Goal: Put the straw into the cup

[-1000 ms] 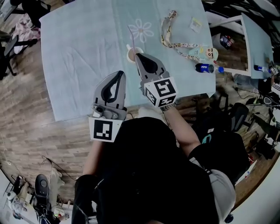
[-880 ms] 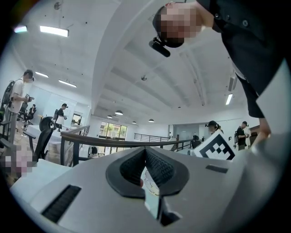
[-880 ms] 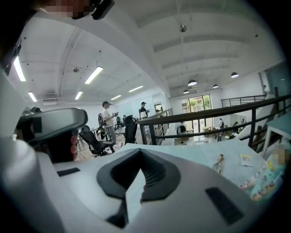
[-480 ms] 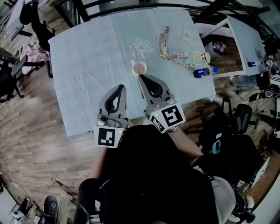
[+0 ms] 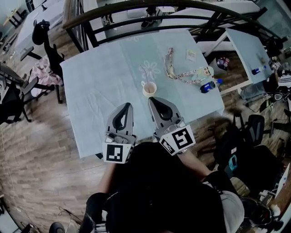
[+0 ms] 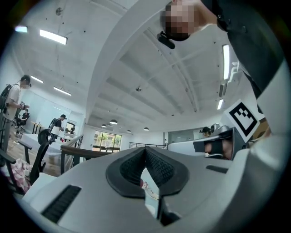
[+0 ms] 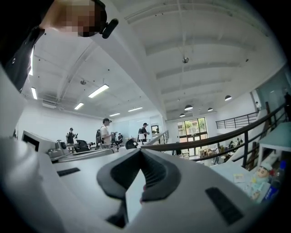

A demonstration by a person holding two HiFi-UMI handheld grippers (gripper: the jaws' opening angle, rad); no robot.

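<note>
A pale blue tabletop [image 5: 91, 91] fills the middle of the head view, with wooden floor [image 5: 36, 150] around it and a dark railing [image 5: 136, 11] beyond its far edge. Both claws are held side by side above the near edge, well clear of most things lying there. The left claw [image 5: 127, 105] has its pads closed tip to tip with nothing between them. The right claw [image 5: 150, 99] is pinched together too, also empty, its tip pointing at the cup from just on the near side. A patterned lanyard [image 5: 175, 73] lies stretched out towards the far right, and a blue bottle [image 5: 207, 86] lies on its side beyond it. The cup [image 5: 149, 88] stands upright near the middle. The straw [image 5: 146, 82] seems to stand in it as a faint thin line, too fine to be sure
</note>
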